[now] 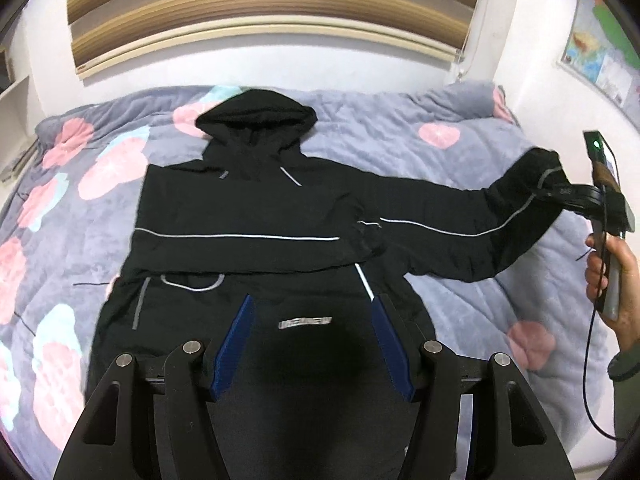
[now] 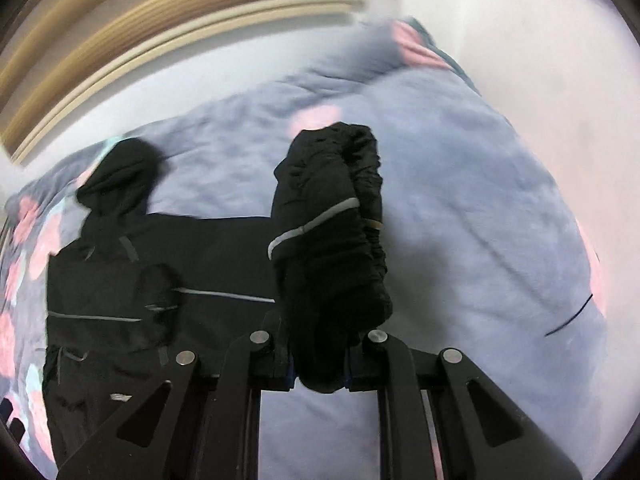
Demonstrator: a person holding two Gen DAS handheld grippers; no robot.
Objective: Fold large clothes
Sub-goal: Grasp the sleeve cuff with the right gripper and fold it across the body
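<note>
A black hooded jacket (image 1: 256,216) with thin grey piping lies front-up on the bed, hood toward the wall. Its left sleeve is folded across the chest. My left gripper (image 1: 314,304) is open and empty, hovering over the jacket's lower front near a small logo patch (image 1: 305,322). My right gripper (image 1: 576,196) is shut on the cuff end of the right sleeve (image 1: 500,216) and holds it stretched out to the right, above the bed. In the right wrist view the bunched sleeve (image 2: 328,240) stands up between the closed fingers of the right gripper (image 2: 320,364); the jacket body (image 2: 120,300) lies to the left.
The bed is covered by a grey-blue quilt (image 1: 400,132) with pink and mint flower shapes. A striped roller blind (image 1: 272,12) hangs on the wall behind. A map poster (image 1: 604,52) hangs at right. A black cable (image 1: 590,360) trails from the right gripper.
</note>
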